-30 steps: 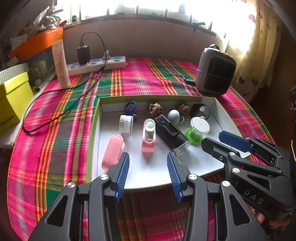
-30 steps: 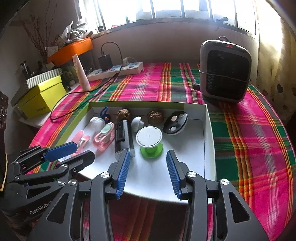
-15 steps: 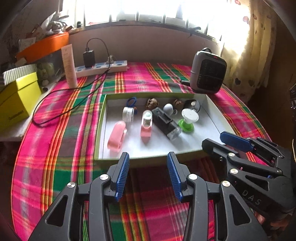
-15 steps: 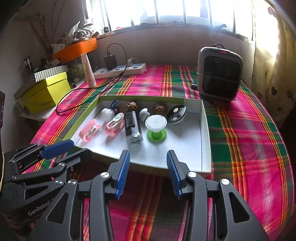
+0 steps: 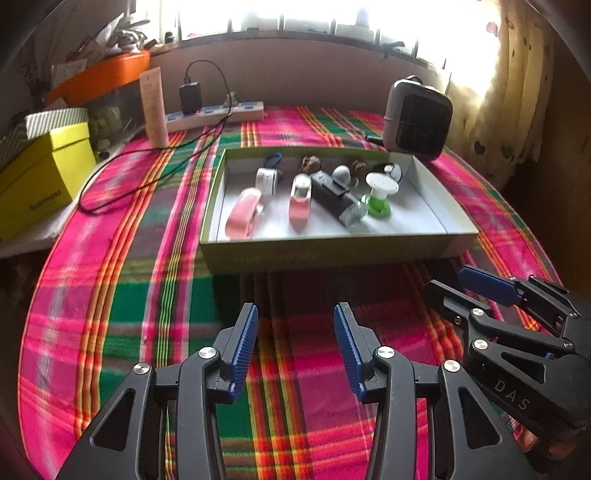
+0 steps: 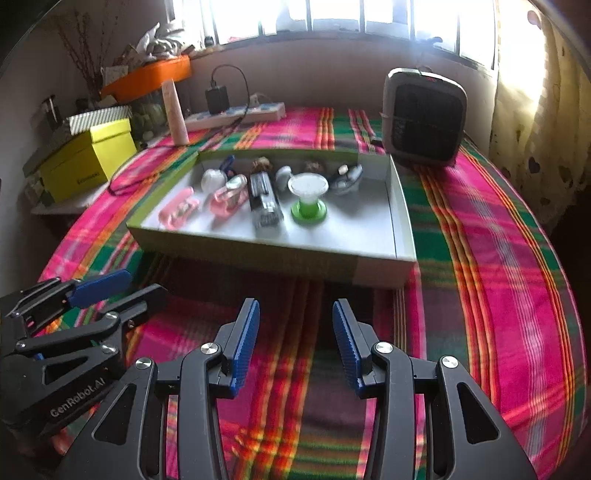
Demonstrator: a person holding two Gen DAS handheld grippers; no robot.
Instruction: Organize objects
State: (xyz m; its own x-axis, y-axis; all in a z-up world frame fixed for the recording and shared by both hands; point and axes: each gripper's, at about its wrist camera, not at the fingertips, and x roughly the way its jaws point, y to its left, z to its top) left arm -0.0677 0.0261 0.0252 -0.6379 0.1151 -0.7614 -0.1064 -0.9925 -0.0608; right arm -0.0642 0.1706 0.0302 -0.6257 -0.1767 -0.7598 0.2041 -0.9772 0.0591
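A round table (image 5: 110, 280) is covered with a plaid cloth (image 6: 498, 277) in pink, green and orange. Behind it a plain grey-brown wall (image 5: 314, 70) is seen, and above the wall a row of windows (image 6: 332, 14), through which very strong daylight is let in. At the right side a pale curtain (image 5: 517, 92) with small heart shapes is hung. A small grey heater (image 6: 424, 114) is placed at the far edge of the table. A white power strip (image 5: 214, 112) with a black charger is laid near the wall. At the left, a yellow box (image 5: 40, 177) and an orange container (image 6: 147, 75) are kept on a side surface.
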